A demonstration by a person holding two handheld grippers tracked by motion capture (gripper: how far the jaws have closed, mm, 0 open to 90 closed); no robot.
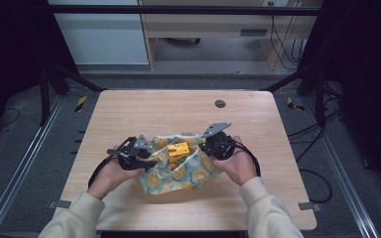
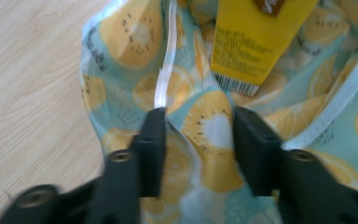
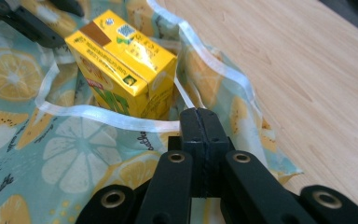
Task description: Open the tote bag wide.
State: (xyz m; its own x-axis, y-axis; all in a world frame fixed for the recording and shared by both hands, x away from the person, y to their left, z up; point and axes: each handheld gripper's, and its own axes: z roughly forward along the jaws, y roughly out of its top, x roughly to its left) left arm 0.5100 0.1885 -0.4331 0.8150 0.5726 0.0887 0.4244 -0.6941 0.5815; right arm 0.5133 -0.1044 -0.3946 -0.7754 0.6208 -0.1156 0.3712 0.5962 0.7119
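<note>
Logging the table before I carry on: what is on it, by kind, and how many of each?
Teal fabric bag with lemon print: 1
Yellow cardboard carton, inside the bag: 1
Hand-held black grippers, left and right: 2
Total: 4

High view: fixed above the person's side, looking forward and down. It takes in the whole wooden table (image 1: 129,114), floor and cabinets behind; forearms enter from the bottom edge. Farthest of the 3.

Left gripper view: rides the left gripper (image 2: 198,140), looks along its 2 black jaws, tilted down, very close to the lemon-print bag (image 2: 135,84); table at left edge.

Right gripper view: rides the right gripper (image 3: 199,126), lower, shallower angle across the bag (image 3: 70,154), table running off to the right.

Shared by all 3: the bag (image 1: 178,173) and the yellow carton (image 1: 177,149) (image 2: 256,42) (image 3: 121,70) in its mouth.
</note>
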